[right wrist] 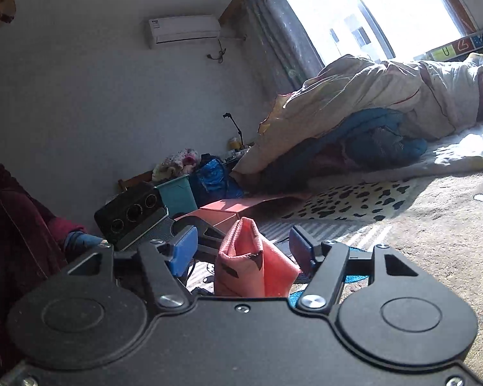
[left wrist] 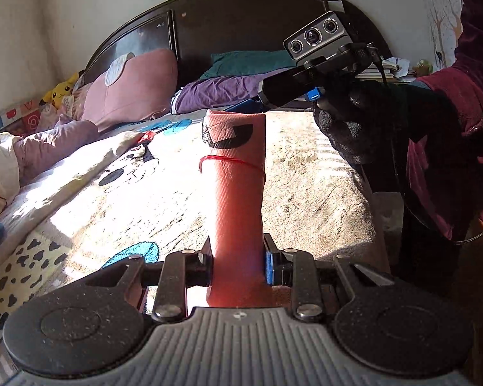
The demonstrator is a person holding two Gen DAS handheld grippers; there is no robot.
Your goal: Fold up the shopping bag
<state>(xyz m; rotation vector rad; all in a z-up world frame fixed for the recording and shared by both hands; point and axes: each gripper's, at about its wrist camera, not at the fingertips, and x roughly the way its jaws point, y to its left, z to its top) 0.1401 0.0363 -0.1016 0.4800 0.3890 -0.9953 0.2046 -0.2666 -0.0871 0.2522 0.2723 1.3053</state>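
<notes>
The left gripper (left wrist: pixel 238 268) is clamped on the bag (left wrist: pixel 236 193), a salmon-pink cloth bag folded or rolled into a narrow bundle with a red cord (left wrist: pixel 232 162) wound round its middle. The bundle stands out from the jaws, held above the bed (left wrist: pixel 306 177) rather than resting on it, probably so the fold keeps its shape while the cord is handled. The right gripper (right wrist: pixel 241 251) has its jaws spread wide, its blue pads (right wrist: pixel 183 251) clear of the cloth on both sides; the bag's end sits between them, gripped by neither. In the left view the right gripper hangs just beyond the bundle's far end, held by a black-gloved hand (left wrist: pixel 360 122). The fold looks nearly finished.
</notes>
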